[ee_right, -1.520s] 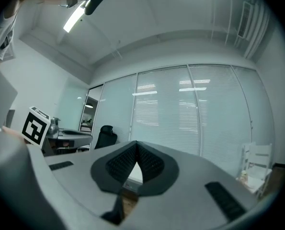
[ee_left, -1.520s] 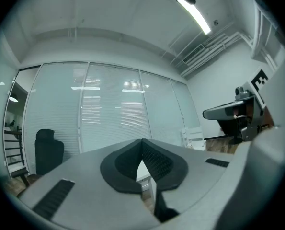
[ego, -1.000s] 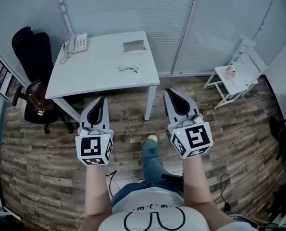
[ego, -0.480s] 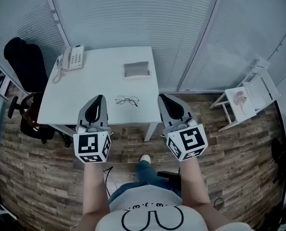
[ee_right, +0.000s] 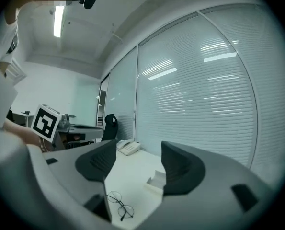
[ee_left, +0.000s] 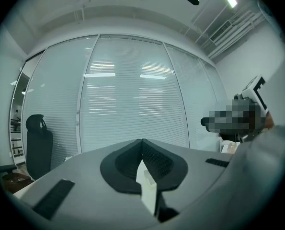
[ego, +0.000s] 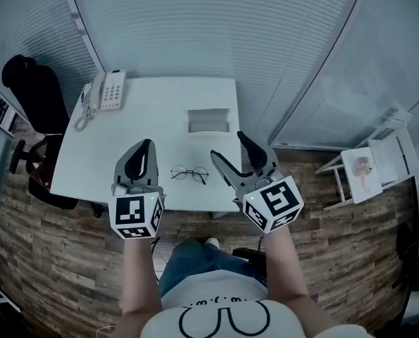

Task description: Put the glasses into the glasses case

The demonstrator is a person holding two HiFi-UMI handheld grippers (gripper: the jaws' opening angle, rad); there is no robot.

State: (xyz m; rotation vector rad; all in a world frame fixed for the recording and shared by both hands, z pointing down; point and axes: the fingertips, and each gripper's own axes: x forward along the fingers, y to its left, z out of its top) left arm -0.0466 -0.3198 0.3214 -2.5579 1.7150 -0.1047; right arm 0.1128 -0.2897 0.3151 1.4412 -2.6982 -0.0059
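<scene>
— Where to look for the glasses [ego: 189, 173]?
— On the table [ego: 124, 146], lying close to the near edge, touched by nothing. From the head view, right between the two grippers.
— And for the case [ego: 208, 120]?
— Farther back on the same table, toward the blinds [ego: 195, 27], apart from the glasses. Looks open, grey inside.
— What of the left gripper [ego: 147, 144]?
— Held level over the near part of the table, just left of the glasses. Pressed together at the tips, with nothing in between.
— What of the right gripper [ego: 229, 145]?
— Spread wide over the table's near right corner, and opening at this moment. Nothing clamped. In its own view, glasses low down between the two jaws, flat on the table ahead, clear of both pads. Case a little beyond, close by the right-hand jaw.
— Anything else on the table?
— A phone [ego: 108, 90] at the far left corner, with a cord curling beside it.
— And around the table?
— To the left, a black chair [ego: 26, 83]. To the right, well apart, a small white chair [ego: 367, 167]. Underneath, wood floor [ego: 54, 259].
</scene>
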